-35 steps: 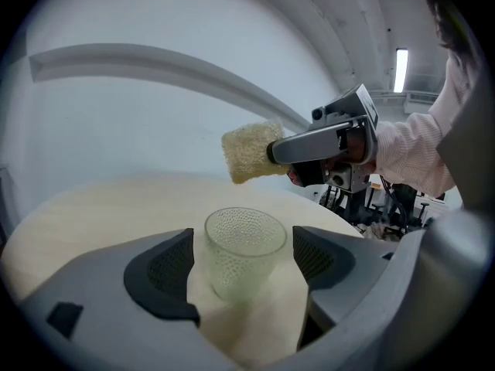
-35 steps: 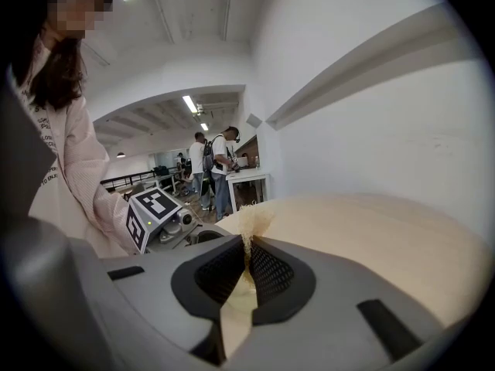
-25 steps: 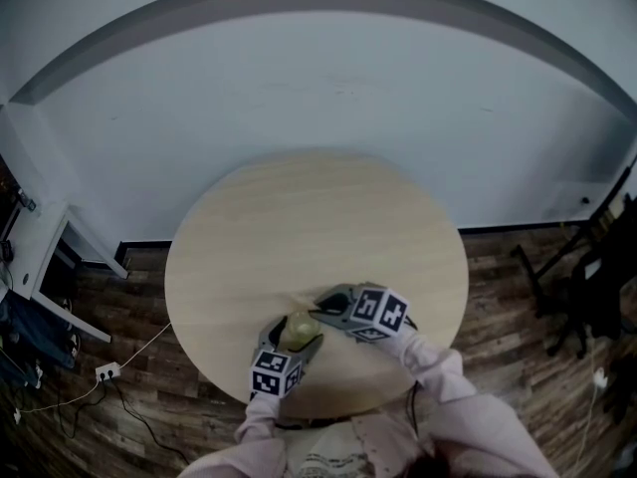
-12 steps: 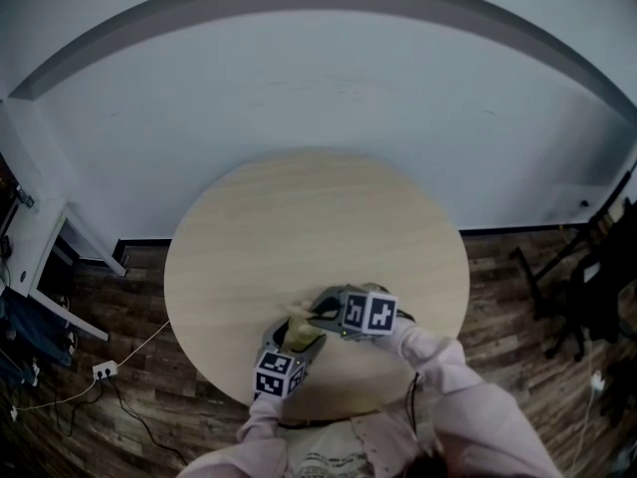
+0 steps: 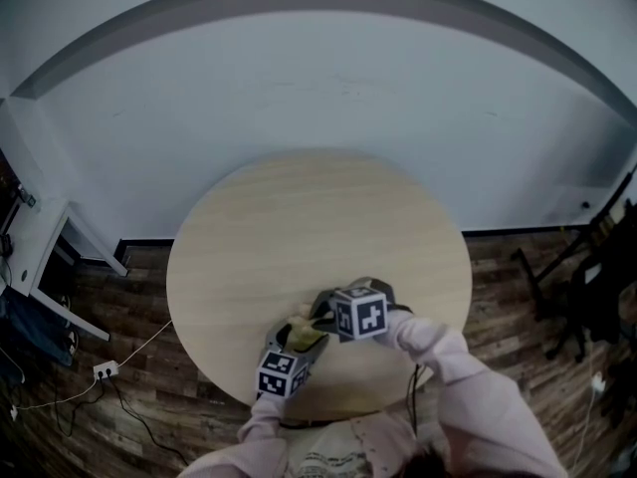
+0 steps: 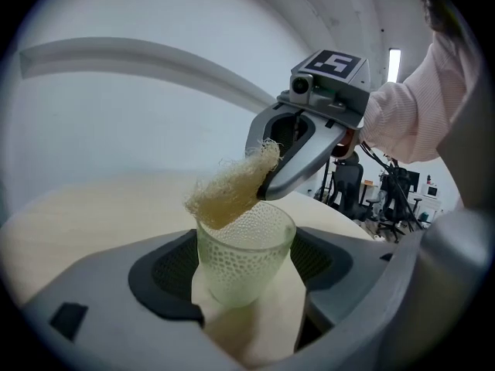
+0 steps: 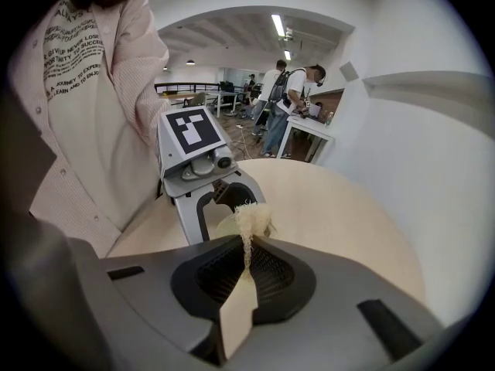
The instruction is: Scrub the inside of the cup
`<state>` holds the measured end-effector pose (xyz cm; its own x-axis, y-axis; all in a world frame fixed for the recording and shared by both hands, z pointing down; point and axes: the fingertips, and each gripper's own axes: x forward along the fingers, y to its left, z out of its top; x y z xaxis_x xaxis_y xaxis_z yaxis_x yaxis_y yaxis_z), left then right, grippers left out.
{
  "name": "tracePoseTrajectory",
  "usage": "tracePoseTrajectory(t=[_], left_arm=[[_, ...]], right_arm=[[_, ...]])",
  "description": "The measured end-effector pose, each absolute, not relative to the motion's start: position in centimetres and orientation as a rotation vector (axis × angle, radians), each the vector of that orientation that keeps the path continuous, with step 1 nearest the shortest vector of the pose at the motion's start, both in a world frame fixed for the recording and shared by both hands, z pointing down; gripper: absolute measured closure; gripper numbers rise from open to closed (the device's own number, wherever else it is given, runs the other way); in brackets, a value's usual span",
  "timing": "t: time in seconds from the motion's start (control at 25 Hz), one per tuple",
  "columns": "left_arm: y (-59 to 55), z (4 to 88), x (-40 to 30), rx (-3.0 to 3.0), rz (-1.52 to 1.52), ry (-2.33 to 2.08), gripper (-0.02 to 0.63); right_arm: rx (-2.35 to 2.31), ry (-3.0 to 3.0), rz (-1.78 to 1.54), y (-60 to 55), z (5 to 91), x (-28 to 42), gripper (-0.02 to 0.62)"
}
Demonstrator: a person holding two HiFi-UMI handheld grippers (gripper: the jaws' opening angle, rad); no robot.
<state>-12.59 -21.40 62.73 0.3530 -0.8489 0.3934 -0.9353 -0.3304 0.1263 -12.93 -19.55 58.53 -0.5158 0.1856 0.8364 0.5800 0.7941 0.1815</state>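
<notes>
**Scrubbing step, at entry.** The left gripper (image 6: 246, 247) is closed on the cup (image 6: 244, 257), with a pad against either side of its dimpled wall. It holds the cup over the table (image 5: 318, 227) near the front edge, a little left of centre. The right gripper (image 7: 247, 242) is clamped on a fibrous scrub pad (image 6: 230, 188), which sticks out past its jaw tips.

A second earlier the right gripper stood to the right of the cup, whose mouth was uncovered in the head view. It has since swung left, and the pad's free end now lies at the rim and partly covers the mouth. The left gripper has hardly shifted. The pad appears to be at the opening rather than deep inside, so most of the scrubbing probably remains.

The cup stands upright, long axis vertical, mouth up toward the right gripper. The pad slants down from the jaw tips toward the rim.
</notes>
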Motion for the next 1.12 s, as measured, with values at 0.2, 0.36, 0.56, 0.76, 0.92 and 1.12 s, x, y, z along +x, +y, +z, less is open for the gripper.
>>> tracePoseTrajectory(t=[0.2,0.36,0.56,0.76,0.92,1.12], left_arm=[[-21.4,62.8,-12.9,2.305,0.376,-1.588,0.230],[-21.4,62.4,-12.6,2.307,0.352,-1.580,0.230],[-21.5,62.8,-12.7,2.298,0.347,-1.579,0.230],[-21.5,62.8,-12.9,2.297,0.356,-1.582,0.232],[-21.5,62.7,-12.8,2.306,0.358,-1.584,0.233],[-21.4,63.1,-12.8,2.309,0.386,-1.576,0.235]], right_arm=[[-0.619,-2.012,-0.628,-19.3,59.2,-12.9,0.574],[-0.657,-1.914,-0.713,-19.4,59.6,-12.8,0.574],[-0.682,-1.853,-0.758,-19.7,60.1,-12.8,0.572],[-0.681,-1.818,-0.757,-19.9,60.2,-12.9,0.572],[-0.678,-1.806,-0.750,-19.9,60.2,-12.9,0.572],[-0.682,-1.794,-0.731,-19.7,60.4,-12.8,0.572]])
